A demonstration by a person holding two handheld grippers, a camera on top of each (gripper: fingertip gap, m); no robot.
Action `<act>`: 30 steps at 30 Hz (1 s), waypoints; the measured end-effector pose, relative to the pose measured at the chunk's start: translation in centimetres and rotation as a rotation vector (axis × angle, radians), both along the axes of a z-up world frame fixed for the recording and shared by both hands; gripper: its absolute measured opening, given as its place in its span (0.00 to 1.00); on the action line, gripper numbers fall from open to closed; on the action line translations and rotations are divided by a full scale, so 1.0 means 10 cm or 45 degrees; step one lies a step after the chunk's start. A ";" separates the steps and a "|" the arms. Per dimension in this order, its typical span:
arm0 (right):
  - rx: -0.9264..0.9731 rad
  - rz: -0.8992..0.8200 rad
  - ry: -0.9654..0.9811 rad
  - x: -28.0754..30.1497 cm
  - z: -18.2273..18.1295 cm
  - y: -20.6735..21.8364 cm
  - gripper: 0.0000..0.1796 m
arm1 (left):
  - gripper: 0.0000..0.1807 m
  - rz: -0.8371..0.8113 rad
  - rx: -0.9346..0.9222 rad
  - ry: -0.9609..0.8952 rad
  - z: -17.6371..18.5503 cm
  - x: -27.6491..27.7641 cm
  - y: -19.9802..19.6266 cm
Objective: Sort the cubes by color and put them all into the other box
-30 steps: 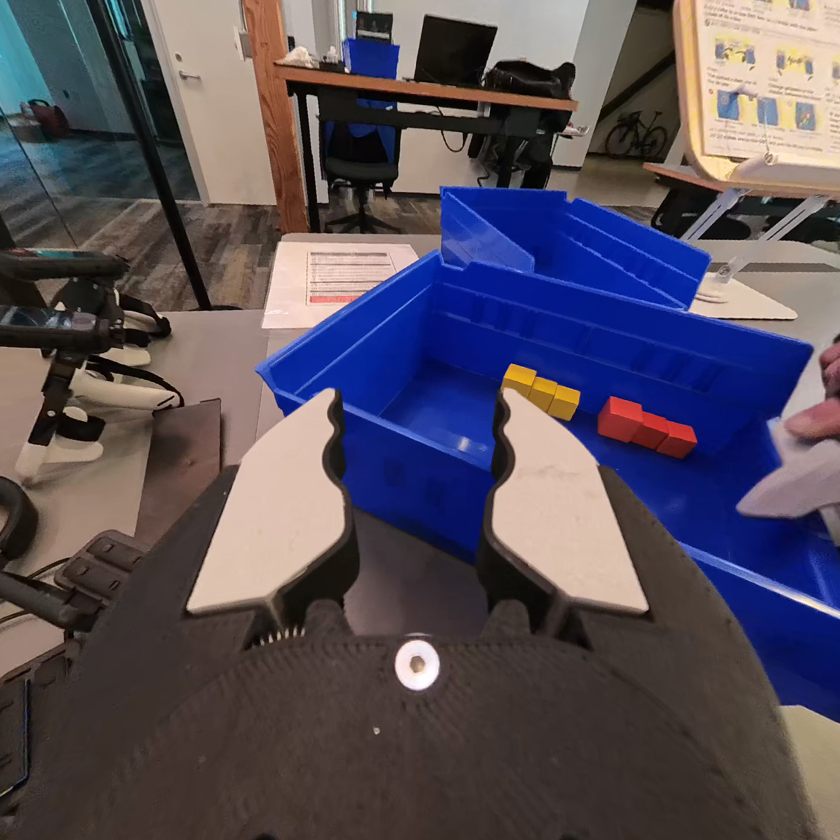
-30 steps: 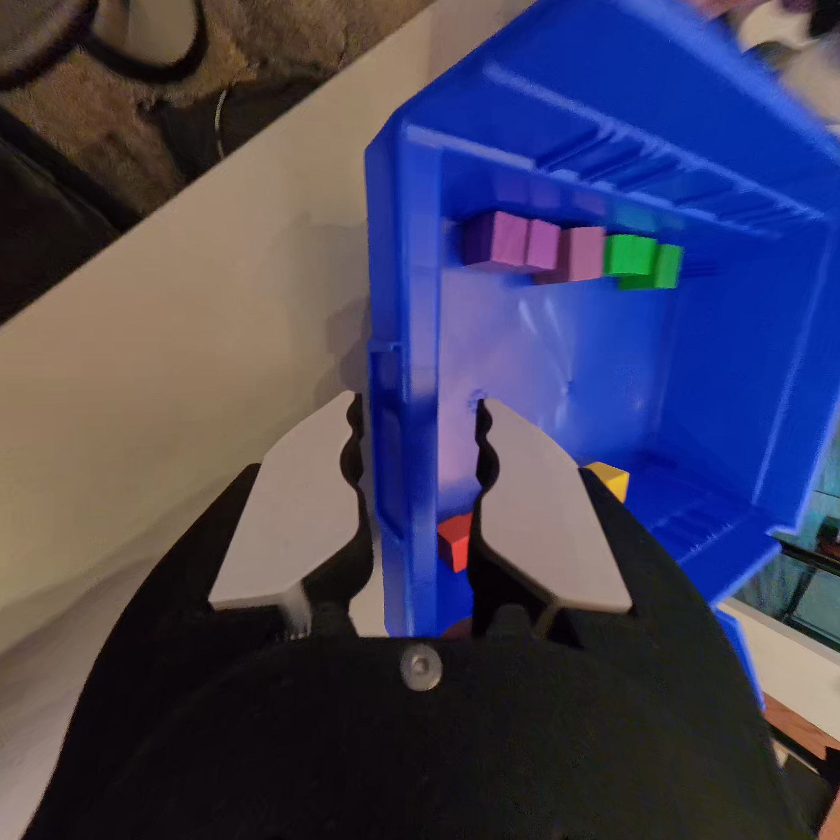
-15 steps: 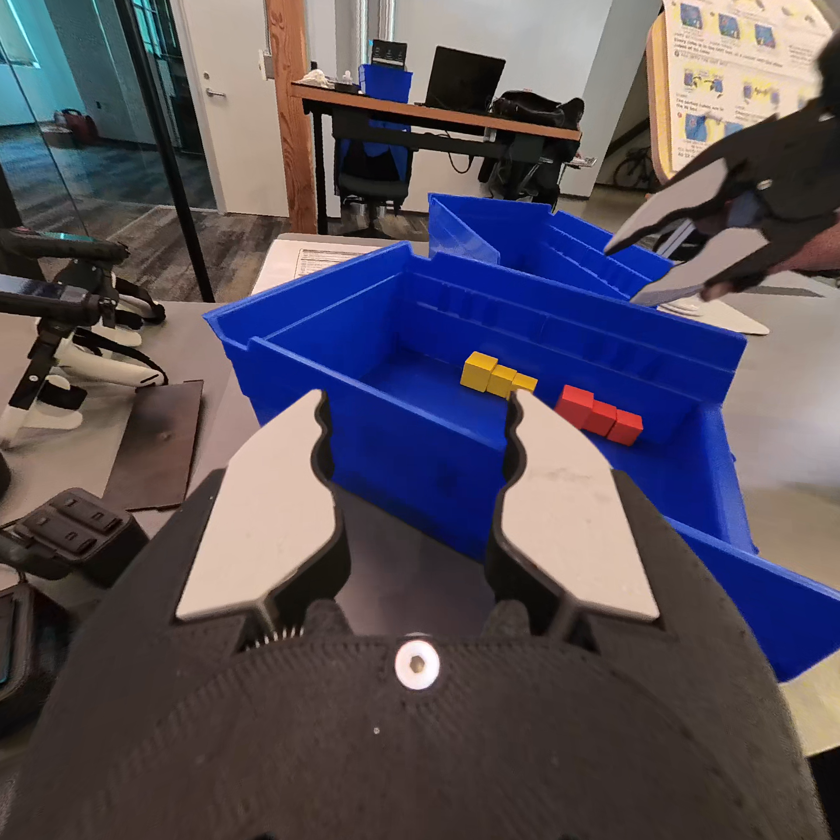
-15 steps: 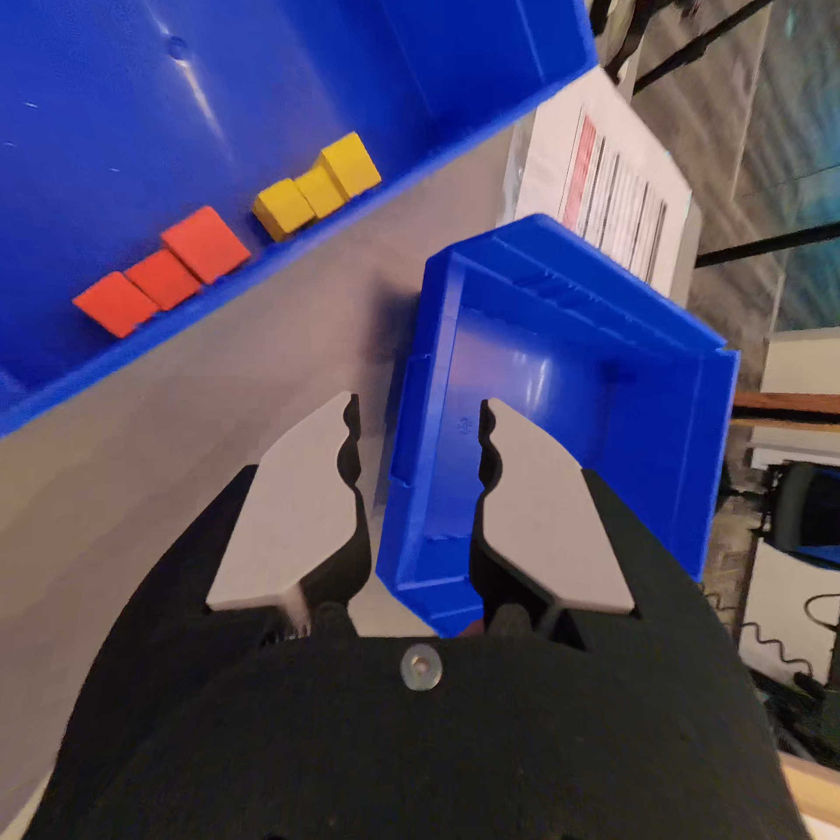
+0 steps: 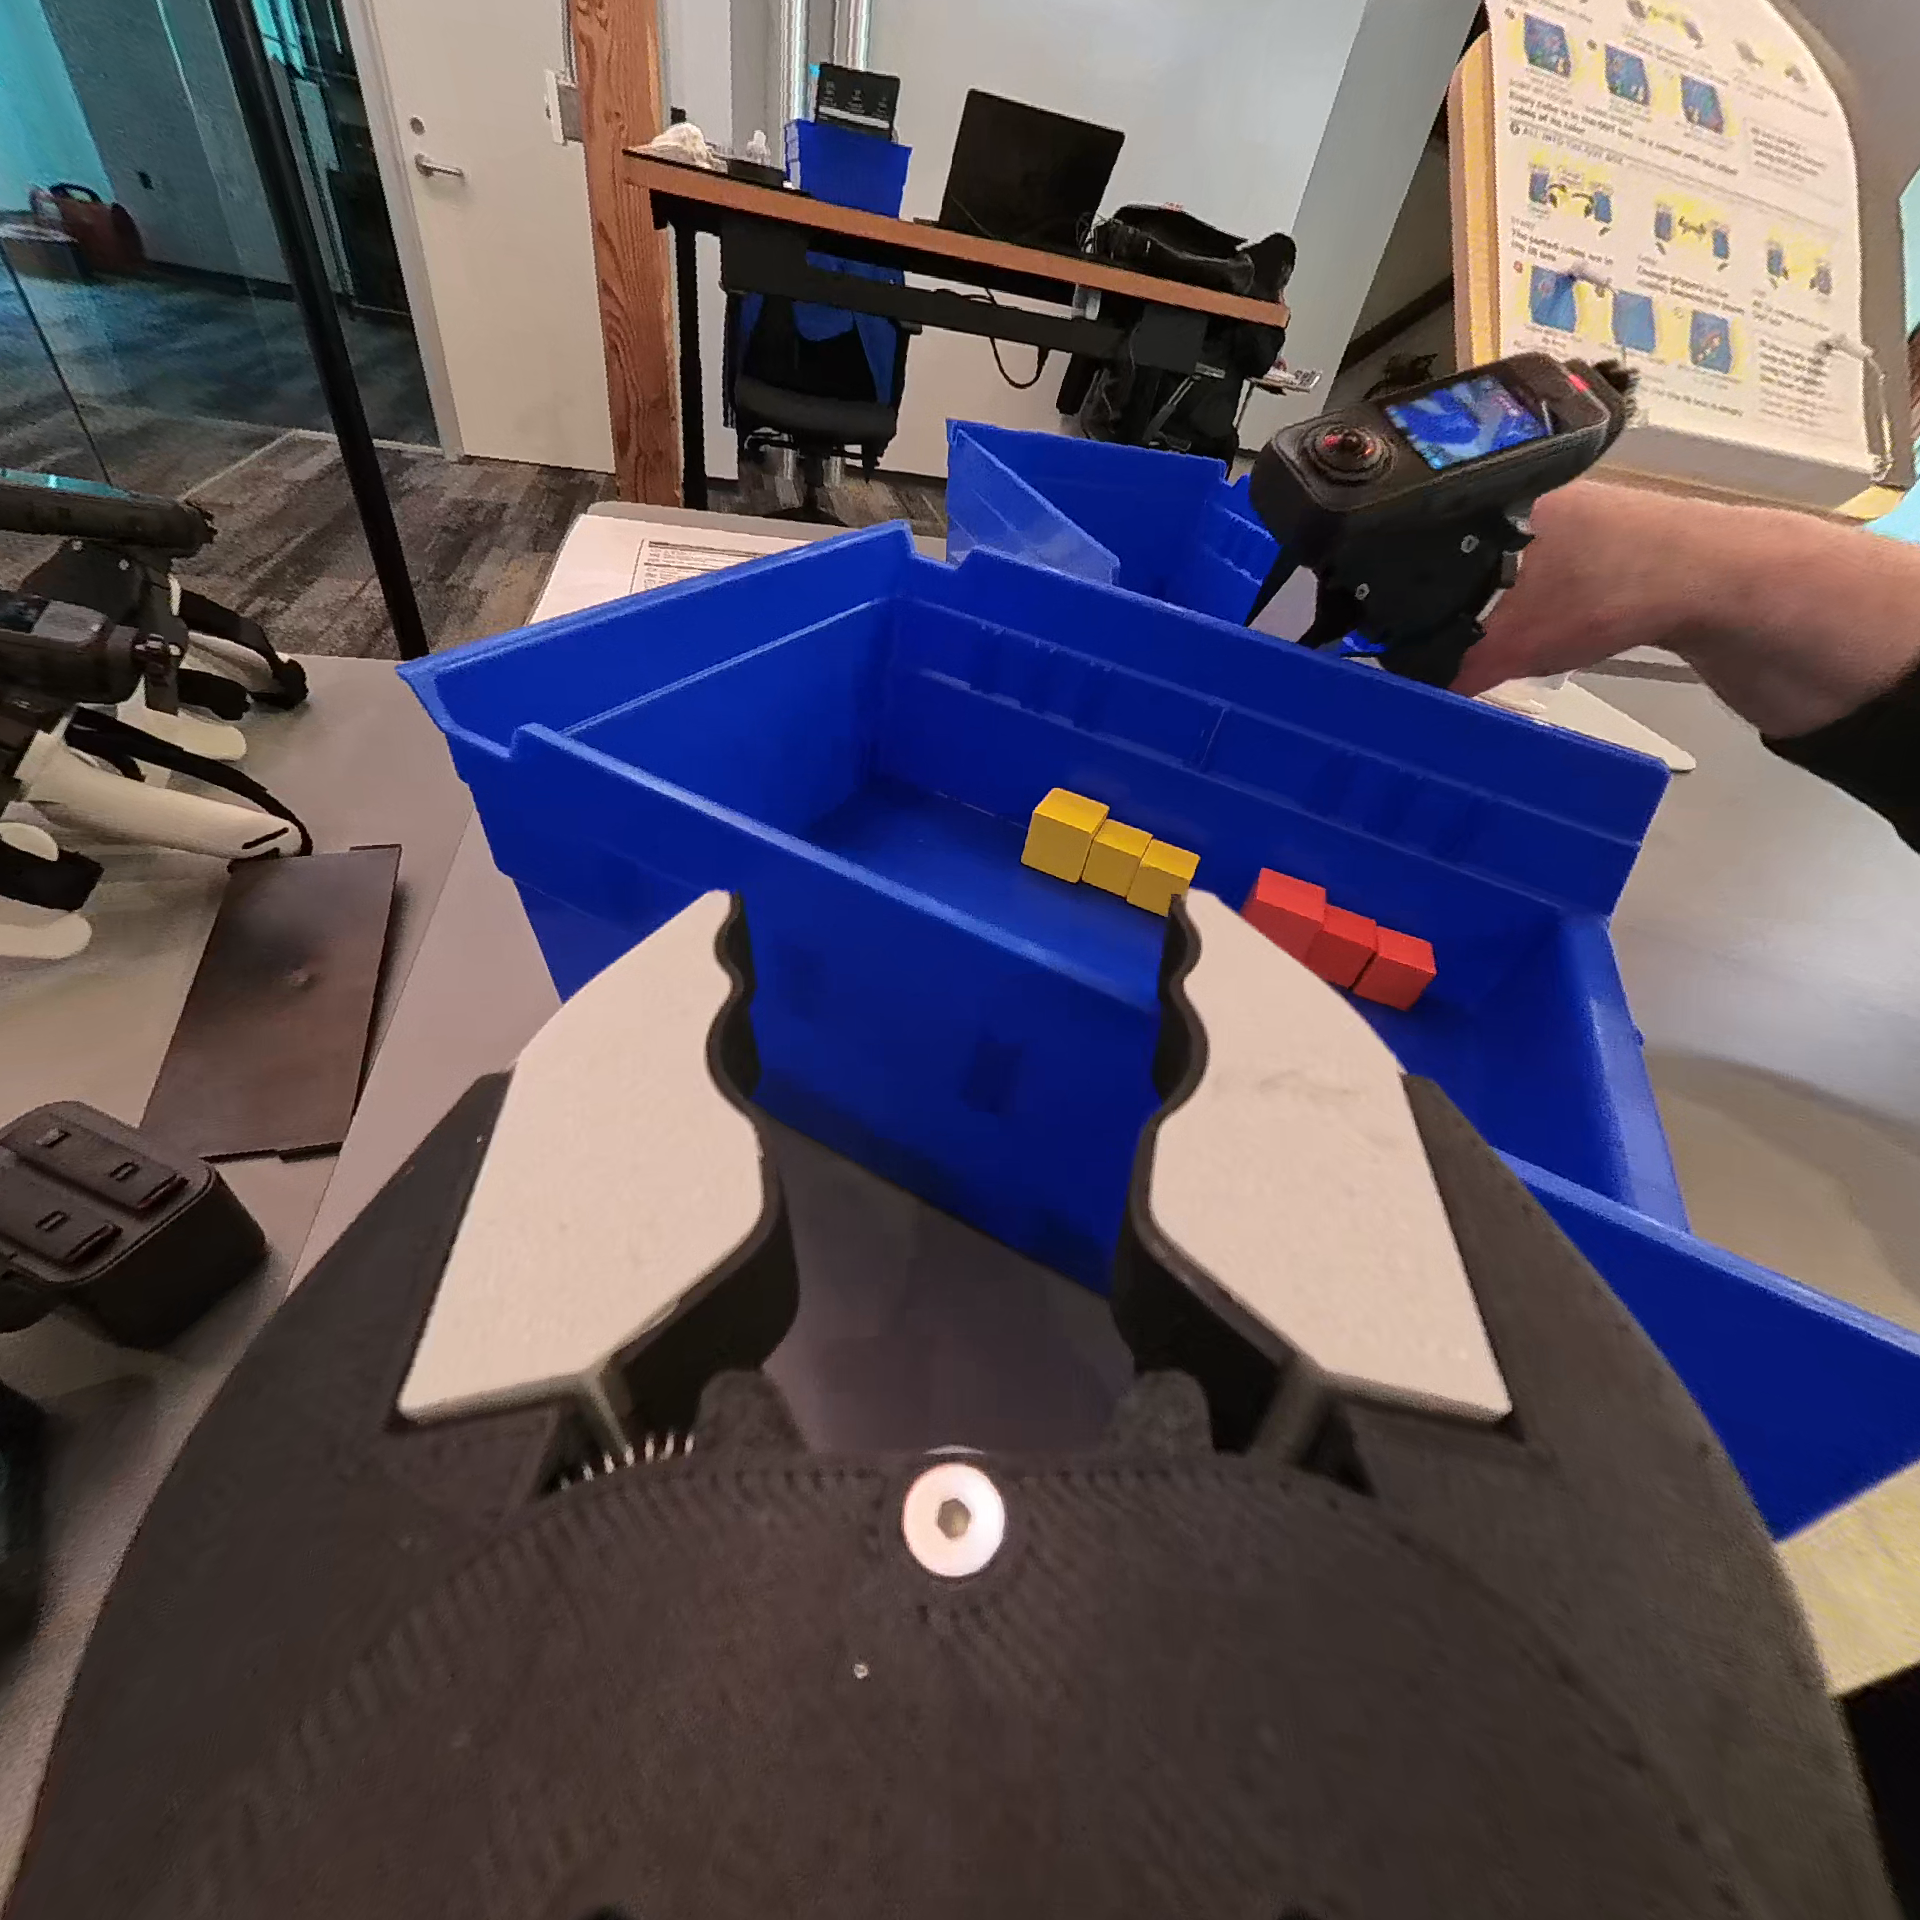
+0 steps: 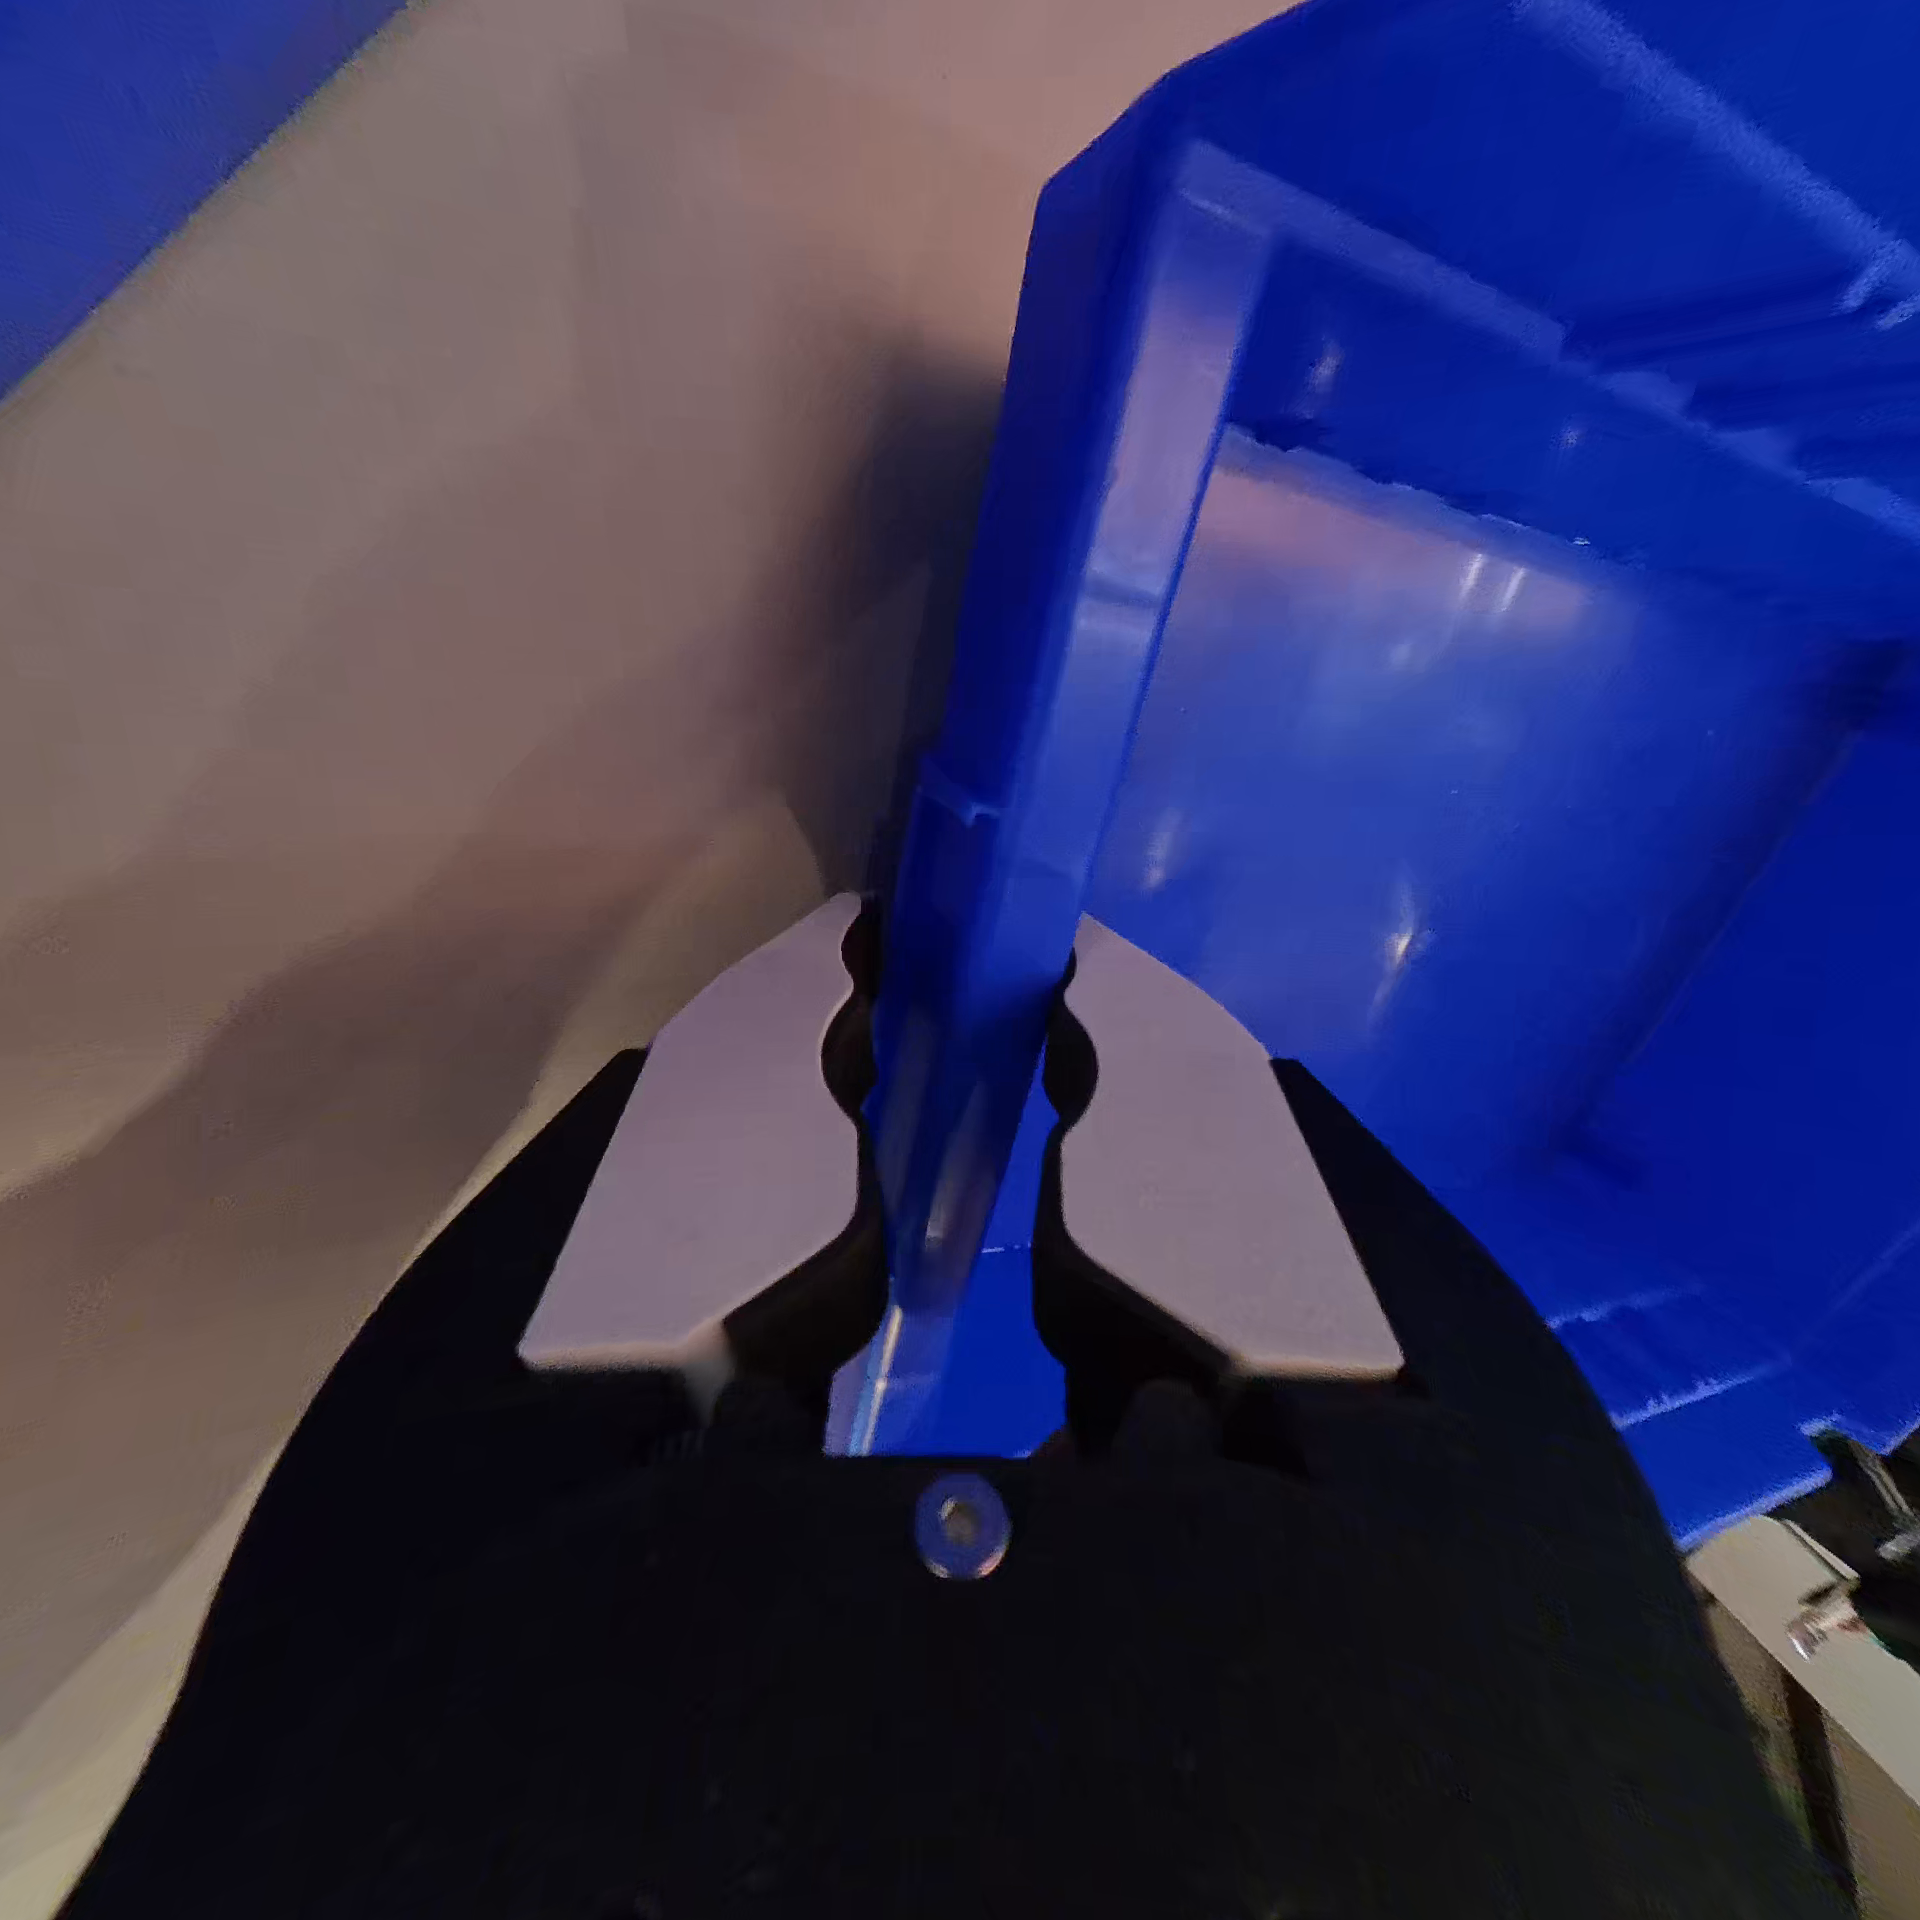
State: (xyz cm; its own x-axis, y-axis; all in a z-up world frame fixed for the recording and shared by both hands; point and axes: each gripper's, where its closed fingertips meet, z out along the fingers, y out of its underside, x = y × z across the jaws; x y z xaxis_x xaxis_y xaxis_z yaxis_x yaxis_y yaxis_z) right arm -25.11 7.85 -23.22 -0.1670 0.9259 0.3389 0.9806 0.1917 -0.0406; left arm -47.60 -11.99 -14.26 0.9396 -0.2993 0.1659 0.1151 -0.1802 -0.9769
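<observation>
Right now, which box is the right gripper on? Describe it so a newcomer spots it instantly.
On the grey table stand two blue boxes. The near box holds yellow cubes and red cubes. The far box shows no cubes, and the right gripper straddles its wall.

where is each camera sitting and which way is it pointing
Left wrist view: on the left gripper, facing level across the table at the near blue box with yellow cubes and red cubes; own open fingers, plus the right gripper and a hand beyond.
Right wrist view: on the right gripper, looking steeply down at the far blue box; its fingers straddle that box's wall.
Shared: the far blue box, the right gripper.
</observation>
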 end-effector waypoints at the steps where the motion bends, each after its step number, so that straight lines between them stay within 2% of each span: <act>1: -0.024 -0.002 0.000 0.01 0.00 -0.01 0.16 | 0.41 -0.001 0.001 -0.006 0.00 0.00 0.00; 13: -0.069 0.221 -0.004 0.44 0.00 -0.39 0.14 | 0.41 -0.009 0.023 -0.005 0.09 0.03 -0.04; 22: -0.091 0.469 -0.039 1.05 0.00 -0.94 0.14 | 0.41 -0.018 0.026 -0.027 0.13 0.13 -0.06; 30: -0.092 0.578 -0.079 1.76 0.00 -1.51 0.14 | 0.42 0.000 0.055 -0.123 0.17 0.11 -0.03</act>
State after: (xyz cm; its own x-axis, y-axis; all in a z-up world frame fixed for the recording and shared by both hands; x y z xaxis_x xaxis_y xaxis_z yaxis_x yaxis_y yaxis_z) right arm -7.56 -7.28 -23.25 -0.5787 0.7755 0.2524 0.7992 0.6009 -0.0136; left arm -46.49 -12.34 -12.56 0.9197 -0.3084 0.2428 0.2092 -0.1383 -0.9680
